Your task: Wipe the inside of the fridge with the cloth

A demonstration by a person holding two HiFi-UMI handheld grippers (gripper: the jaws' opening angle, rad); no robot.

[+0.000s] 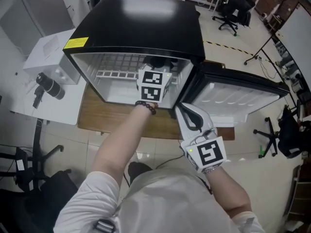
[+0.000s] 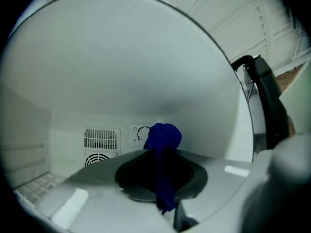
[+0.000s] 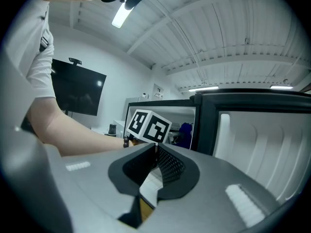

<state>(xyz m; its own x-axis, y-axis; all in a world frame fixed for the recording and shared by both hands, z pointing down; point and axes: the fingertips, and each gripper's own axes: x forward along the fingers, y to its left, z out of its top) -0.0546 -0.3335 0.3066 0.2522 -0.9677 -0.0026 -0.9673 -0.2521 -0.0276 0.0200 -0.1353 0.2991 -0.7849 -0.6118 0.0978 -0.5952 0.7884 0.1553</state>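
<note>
The black mini fridge (image 1: 146,28) stands open, its door (image 1: 238,93) swung out to the right. My left gripper (image 2: 164,154) is inside the white compartment and shut on a dark blue cloth (image 2: 163,140), which bunches above the jaws and hangs down between them. Its marker cube (image 1: 153,85) shows at the fridge's mouth. Behind the cloth are the back wall's vents (image 2: 101,140) and a dial (image 2: 142,133). My right gripper (image 1: 181,109) is outside, by the door's hinge side, shut with nothing in it (image 3: 155,148). From there I see the cloth (image 3: 183,134) inside the fridge.
A wire shelf (image 1: 116,64) spans the upper left of the compartment. The fridge sits on a wooden board (image 1: 112,115). A white table (image 1: 46,57) with a black device (image 1: 48,86) stands at the left. Office chairs (image 1: 233,8) and a stand (image 1: 260,52) are behind.
</note>
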